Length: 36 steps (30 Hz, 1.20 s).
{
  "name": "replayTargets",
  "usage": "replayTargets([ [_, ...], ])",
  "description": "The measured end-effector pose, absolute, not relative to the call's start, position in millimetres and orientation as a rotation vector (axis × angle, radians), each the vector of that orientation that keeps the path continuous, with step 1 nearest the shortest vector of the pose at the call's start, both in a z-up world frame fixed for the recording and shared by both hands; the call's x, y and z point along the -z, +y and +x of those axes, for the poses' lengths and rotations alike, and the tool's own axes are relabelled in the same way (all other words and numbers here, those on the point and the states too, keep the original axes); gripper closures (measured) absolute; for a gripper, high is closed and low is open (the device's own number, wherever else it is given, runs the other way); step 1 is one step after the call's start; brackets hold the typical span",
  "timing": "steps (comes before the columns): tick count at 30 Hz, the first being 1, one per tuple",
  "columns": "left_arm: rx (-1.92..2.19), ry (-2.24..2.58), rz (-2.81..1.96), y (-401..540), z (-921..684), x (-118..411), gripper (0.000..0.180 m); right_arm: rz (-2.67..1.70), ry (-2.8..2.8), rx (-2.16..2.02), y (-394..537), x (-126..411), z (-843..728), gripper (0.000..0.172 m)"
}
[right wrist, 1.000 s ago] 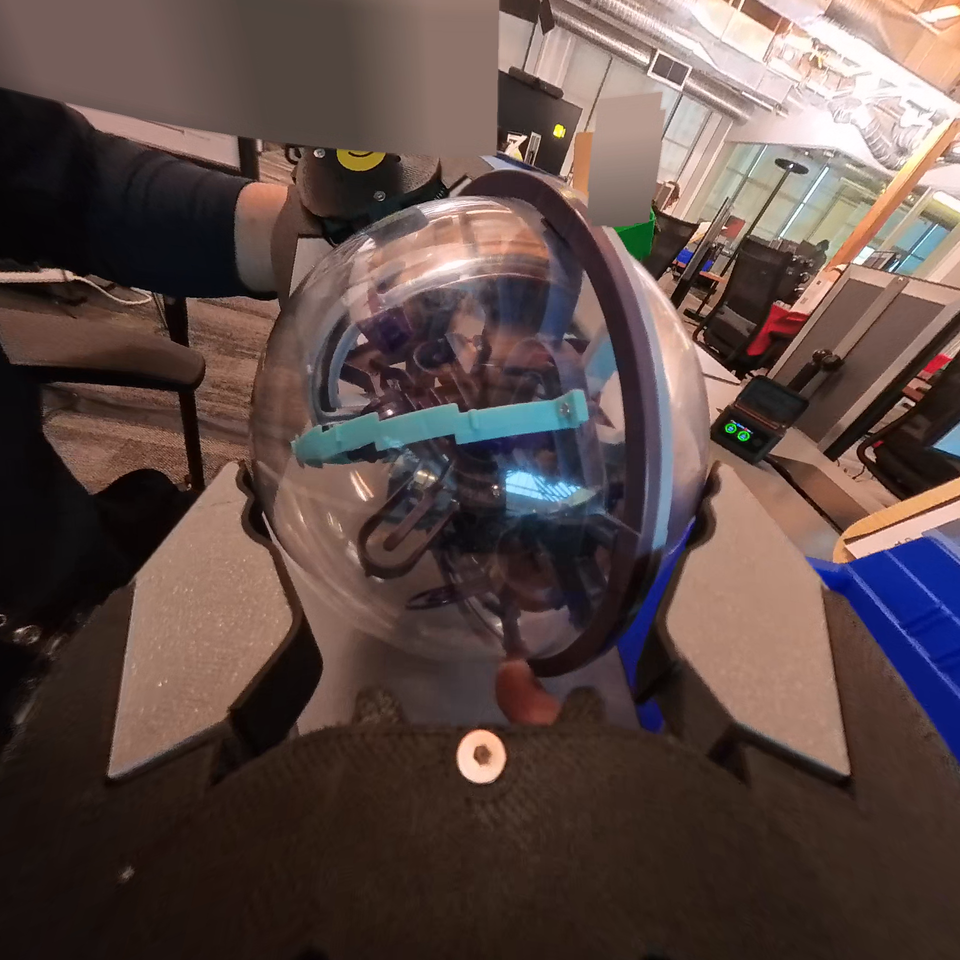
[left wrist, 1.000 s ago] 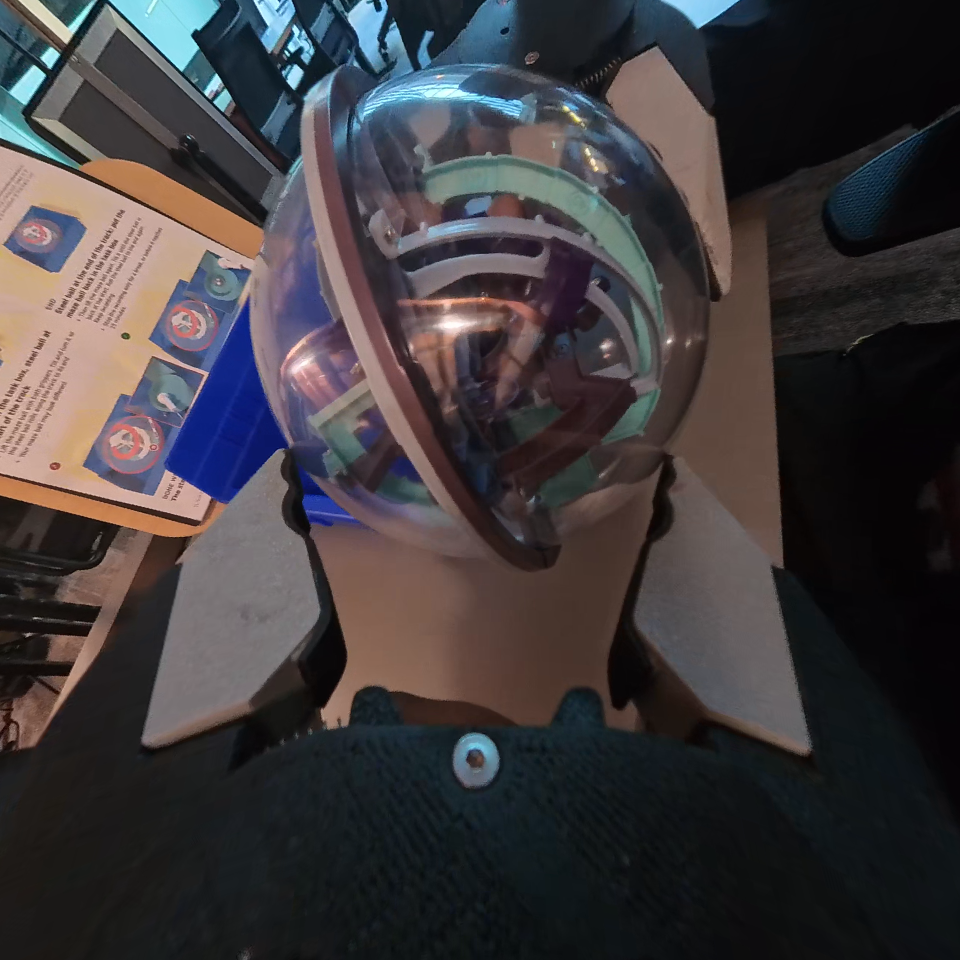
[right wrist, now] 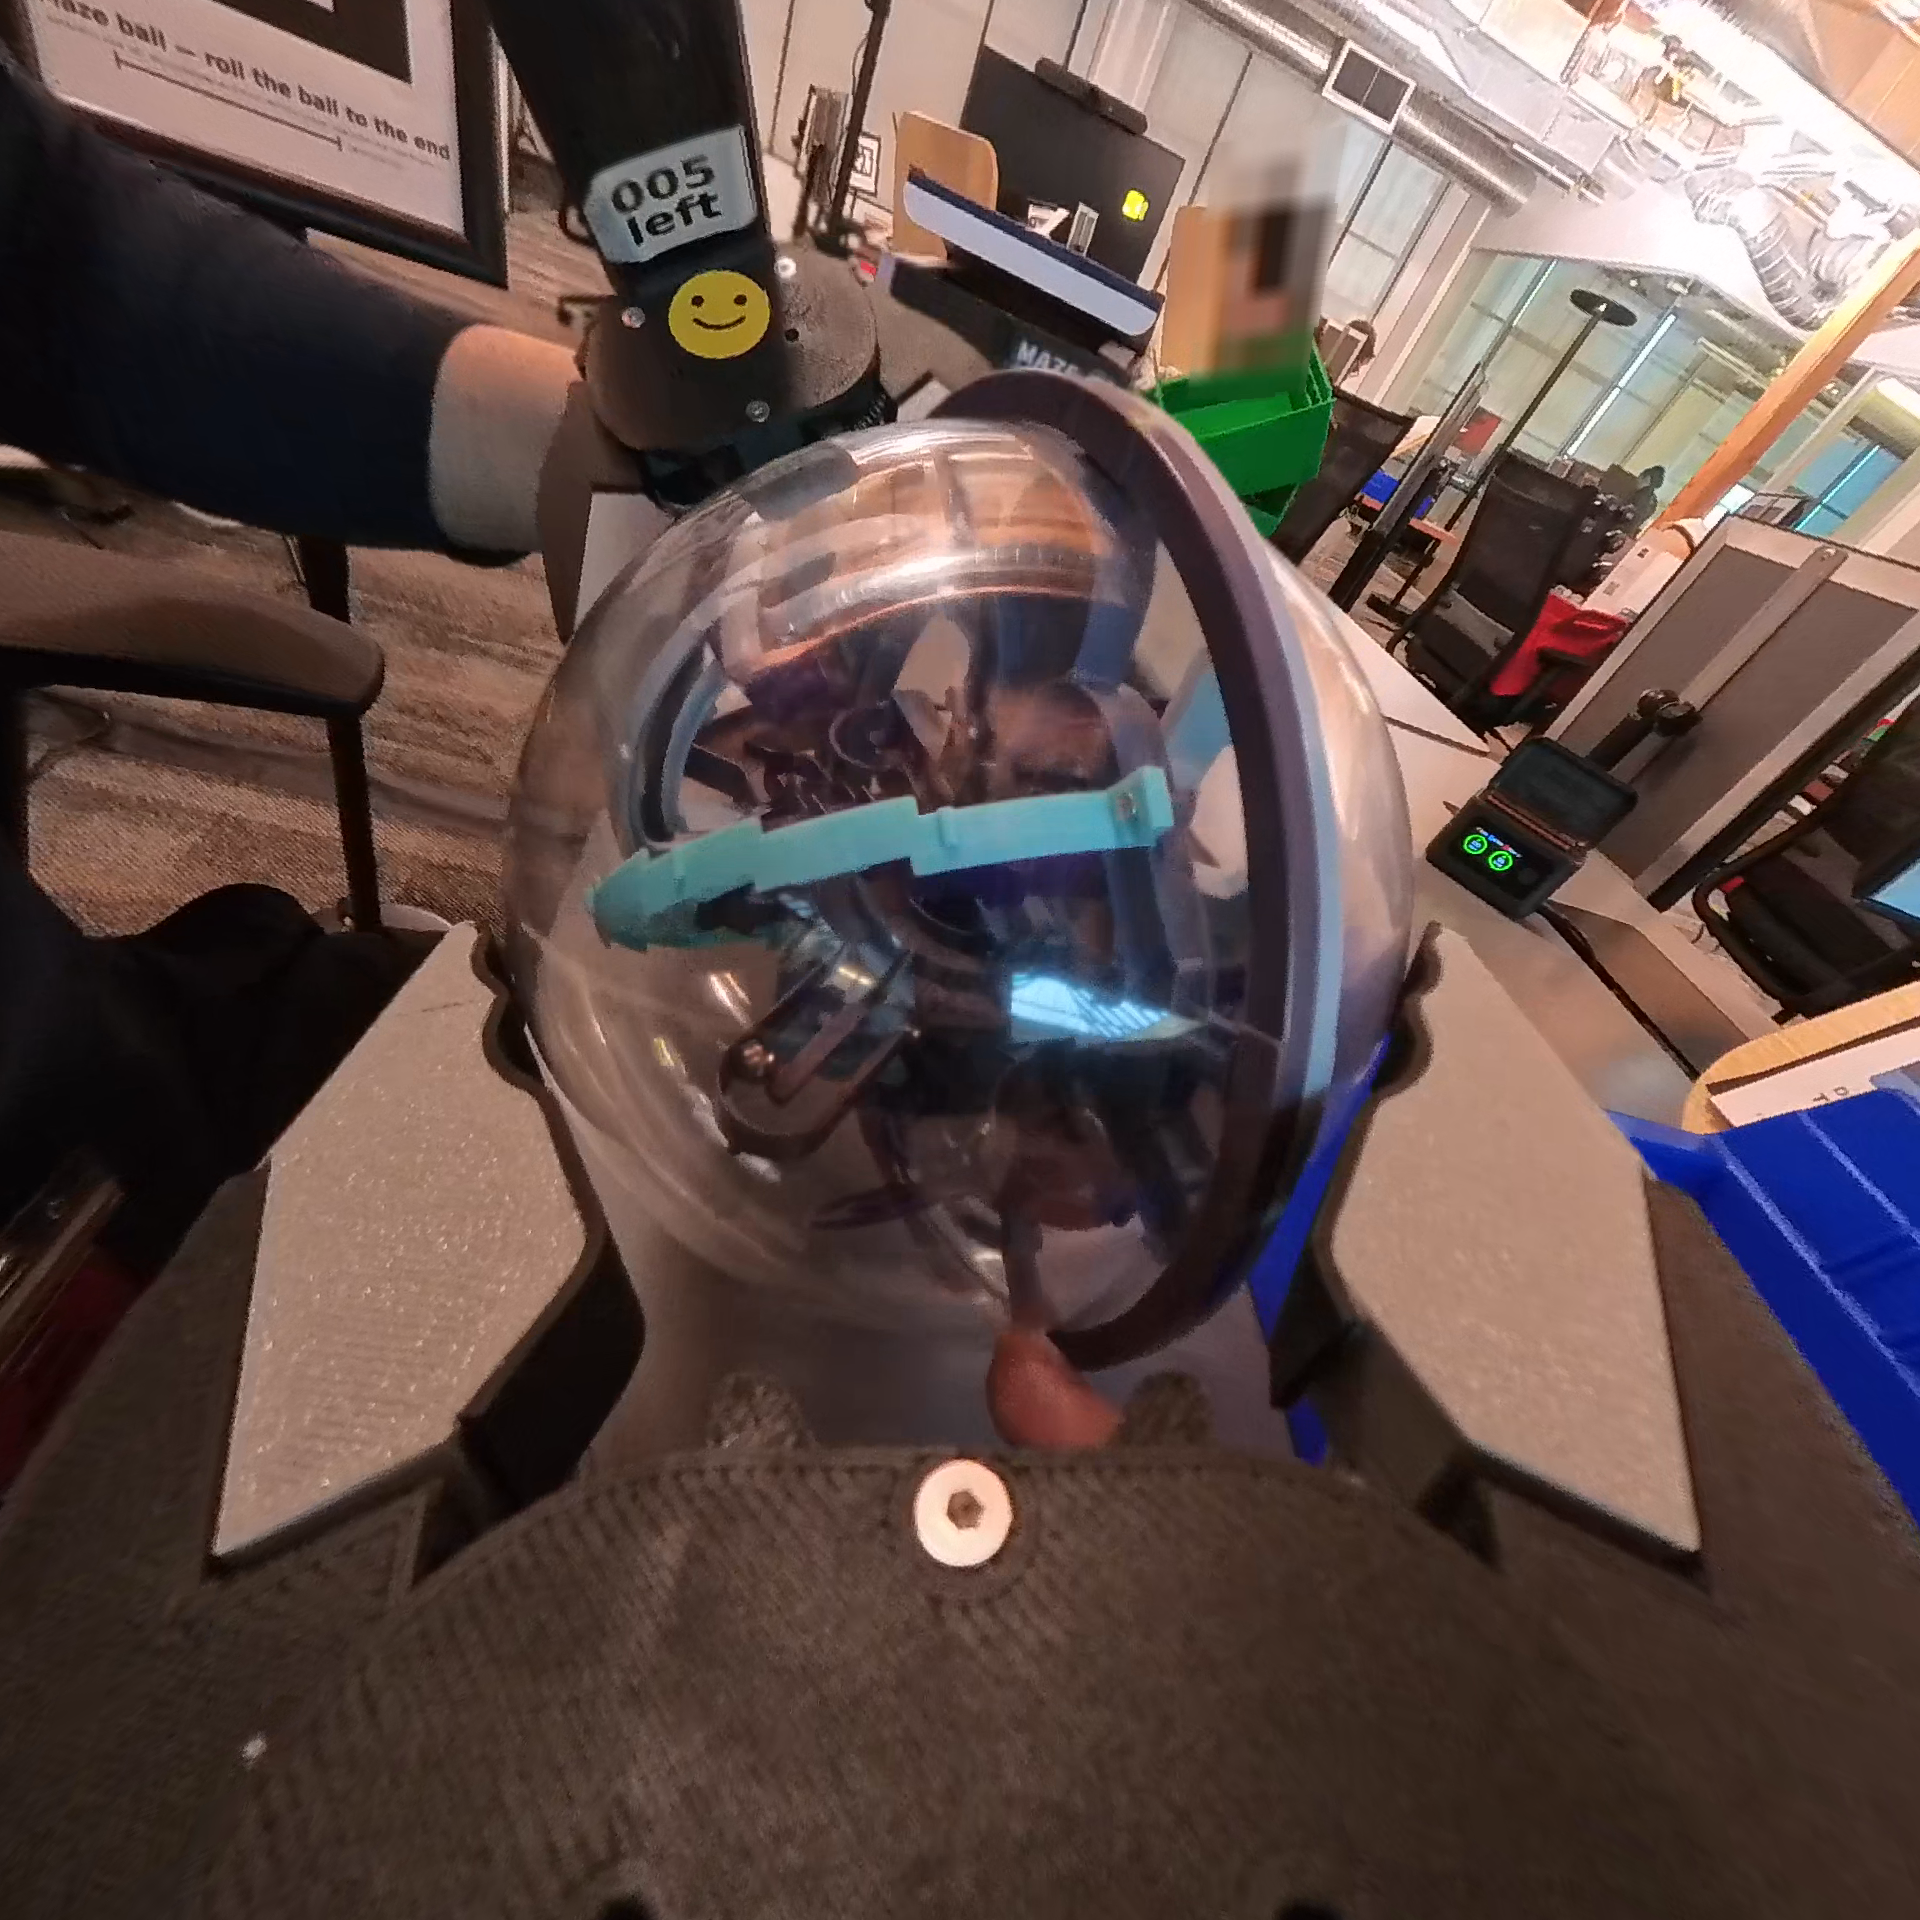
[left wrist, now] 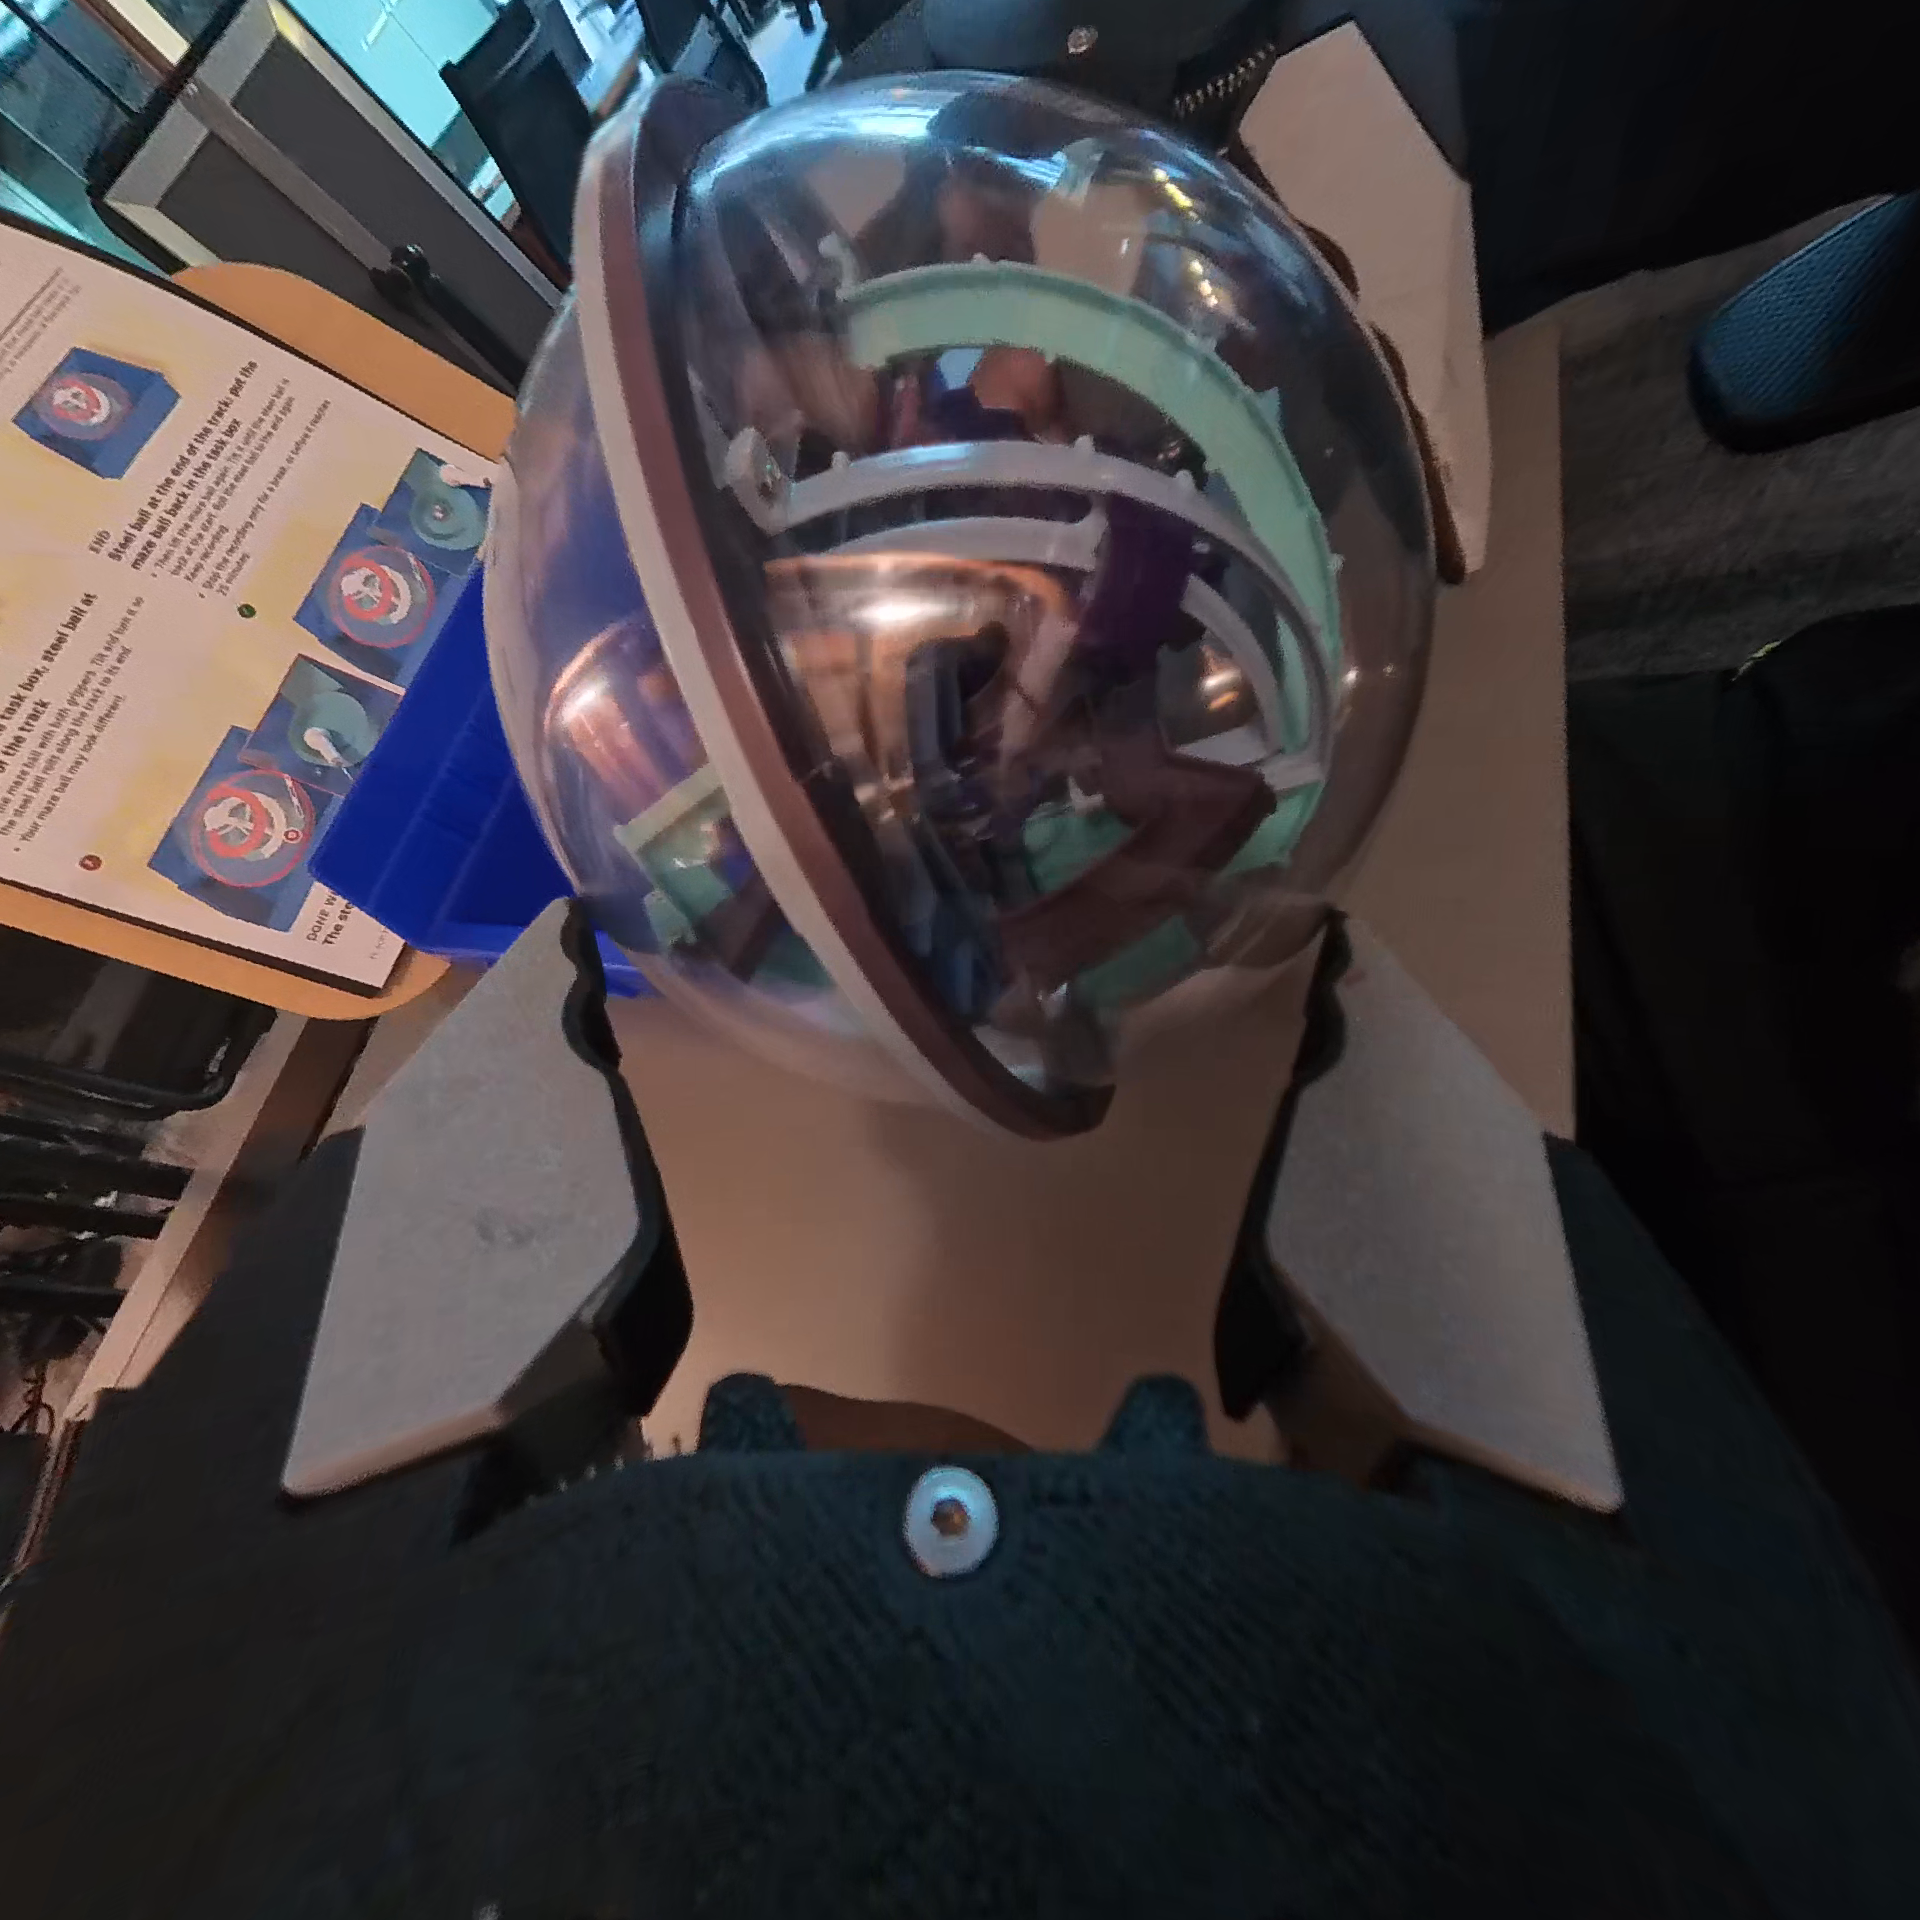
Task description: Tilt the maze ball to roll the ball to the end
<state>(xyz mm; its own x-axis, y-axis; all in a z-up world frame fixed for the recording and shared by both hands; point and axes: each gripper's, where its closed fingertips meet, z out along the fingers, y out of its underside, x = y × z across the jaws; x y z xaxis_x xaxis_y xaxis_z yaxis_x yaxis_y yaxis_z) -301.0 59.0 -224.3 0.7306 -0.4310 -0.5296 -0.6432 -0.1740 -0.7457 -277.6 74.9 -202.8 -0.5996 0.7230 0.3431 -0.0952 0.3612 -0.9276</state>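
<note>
1. Maze ball, a clear sphere full of teal and purple tracks, hangs above the table, caught between both claws!
2. Left gripper pinches its lower sides, fingers spread wide.
3. Right gripper clamps it from the opposite side.
4. Blue bin sits just beside.

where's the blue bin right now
In the left wrist view, the blue bin sits left of the maze ball, beside the instruction sheet.

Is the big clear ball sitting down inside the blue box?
No. The ball is up in the air between the two grippers, and the blue box sits off to the side on the table.
</note>
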Motion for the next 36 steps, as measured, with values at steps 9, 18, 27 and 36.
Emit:
replayTargets([
  [9, -0.175, 0.749, -1.76, 65.9, -304.1, 223.5, 0.049, -0.551, -1.895, -1.297, 76.7, 188.8, -281.6, 0.014],
  [18, -0.124, 0.696, -1.758, 69.3, -309.1, 230.3, 0.05, -0.593, -1.972, -1.204, 75.5, 185.8, -287.8, 0.014],
  [27, -0.118, 0.702, -1.759, 70.4, -309.3, 232.0, 0.05, -0.599, -1.957, -1.224, 77.3, 188.3, -288.1, 0.014],
  [36, -0.135, 0.713, -1.758, 75.9, -306.2, 233.6, 0.05, -0.589, -1.945, -1.234, 83.4, 191.2, -284.5, 0.014],
])
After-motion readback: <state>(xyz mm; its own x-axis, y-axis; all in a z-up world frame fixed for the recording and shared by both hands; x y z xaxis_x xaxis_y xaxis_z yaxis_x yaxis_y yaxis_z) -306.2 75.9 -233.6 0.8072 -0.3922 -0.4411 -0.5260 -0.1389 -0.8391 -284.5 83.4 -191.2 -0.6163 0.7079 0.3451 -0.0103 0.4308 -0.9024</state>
